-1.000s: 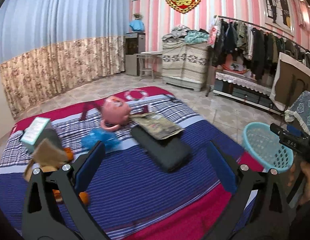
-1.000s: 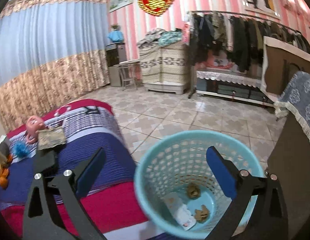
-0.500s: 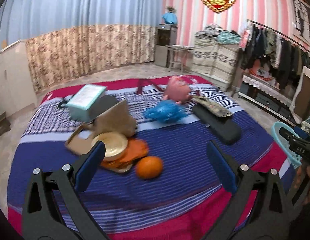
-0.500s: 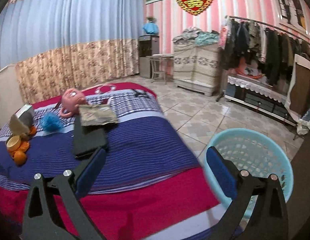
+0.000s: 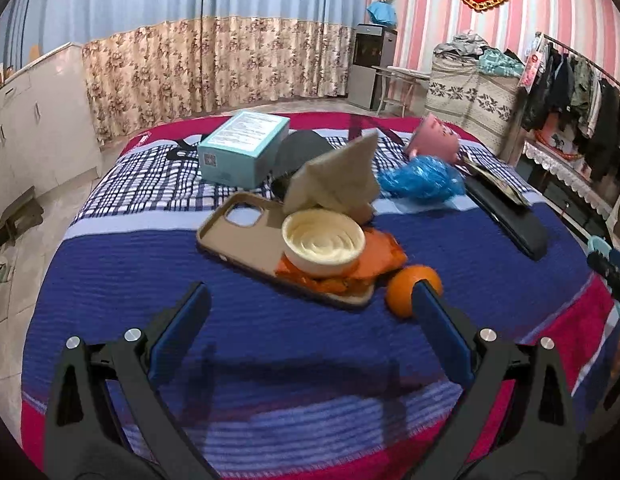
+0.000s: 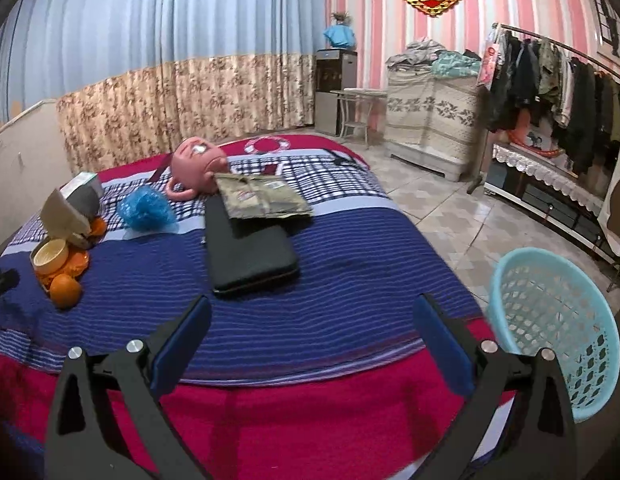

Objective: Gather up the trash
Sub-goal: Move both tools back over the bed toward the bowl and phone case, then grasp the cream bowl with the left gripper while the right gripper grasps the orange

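We see both sets of fingers spread, gripping nothing. Left gripper [image 5: 310, 312]: one cream paper bowl [image 5: 323, 247] on orange peel scraps [image 5: 380, 257] just ahead between fingers; one whole orange [image 5: 406, 286] at right fingertip, possibly touching. Right gripper [image 6: 312, 320]: one light-blue plastic mesh basket [image 6: 554, 336] right of right finger.

A small bowl [image 5: 323, 245] sits on some peel [image 5: 380, 258], and the peel lies on a phone case [image 5: 246, 240] on the bed [image 5: 270, 340]. An orange [image 5: 410, 286] is just right of them. Behind the bowl stands folded cardboard [image 5: 338, 178]. A box [image 5: 244, 148] is behind and to the left. The basket [image 6: 550, 328] stands on the floor, right of the bed.
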